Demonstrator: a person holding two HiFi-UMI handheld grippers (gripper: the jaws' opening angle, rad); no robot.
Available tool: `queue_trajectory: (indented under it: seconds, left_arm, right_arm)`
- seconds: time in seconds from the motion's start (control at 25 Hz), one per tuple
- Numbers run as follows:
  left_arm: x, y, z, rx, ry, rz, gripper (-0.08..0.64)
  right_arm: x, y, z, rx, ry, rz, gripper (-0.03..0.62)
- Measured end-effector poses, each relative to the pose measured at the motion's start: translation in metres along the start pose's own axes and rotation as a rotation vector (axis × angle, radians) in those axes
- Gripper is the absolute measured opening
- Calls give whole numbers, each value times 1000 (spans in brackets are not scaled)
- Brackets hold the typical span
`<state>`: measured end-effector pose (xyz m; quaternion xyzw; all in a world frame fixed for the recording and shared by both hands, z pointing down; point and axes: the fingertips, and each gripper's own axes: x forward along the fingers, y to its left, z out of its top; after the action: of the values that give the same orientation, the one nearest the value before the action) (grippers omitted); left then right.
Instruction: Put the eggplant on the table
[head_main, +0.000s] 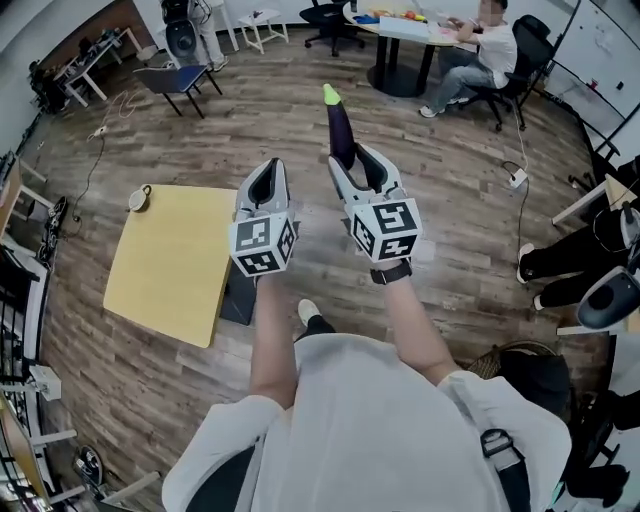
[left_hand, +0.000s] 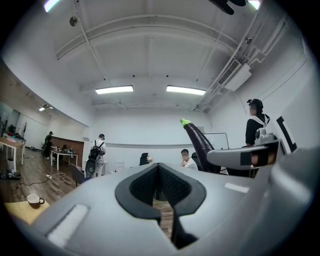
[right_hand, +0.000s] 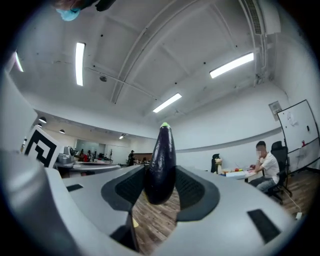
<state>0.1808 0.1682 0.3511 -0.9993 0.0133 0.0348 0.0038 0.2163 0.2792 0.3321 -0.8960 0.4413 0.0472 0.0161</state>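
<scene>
the right gripper (head_main: 357, 168) was clamped on the eggplant (head_main: 340, 128), its pads pressed on the thick lower end while the rest stuck out past the jaws. the long axis ran ahead of the jaws and slanted upward, green stem tip farthest from the person. it was held in the air over the wooden floor, well apart from the table (head_main: 170, 265).

the relation that mattered: in the head view the yellow table lay off to the left of the eggplant and lower, with the left gripper (head_main: 267, 178) between the two. a cup (head_main: 139, 197) sat near the table's far corner; the rest of the top looked bare.

the left gripper was nearer the table, but its jaws were together with nothing in them, so it had no part in the carry. judging from this, the right hand would need to swing leftward across the body and come down, likely tipping the eggplant to lie on its side on the bare part, clear of the cup
</scene>
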Motion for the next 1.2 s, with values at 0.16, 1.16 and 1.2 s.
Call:
queue_trajectory:
  seconds: [0.16, 1.16, 1.2]
  left_arm:
    - [29, 75, 1, -18, -20, 69, 9]
    - [-167, 491, -19, -32, 6, 891, 9]
    - [-171, 502, -20, -30, 7, 920, 9]
  right_arm:
    - [80, 27, -8, -14, 18, 90, 195]
    - [381, 431, -63, 38, 92, 936, 193]
    - [389, 442, -66, 43, 94, 965, 193]
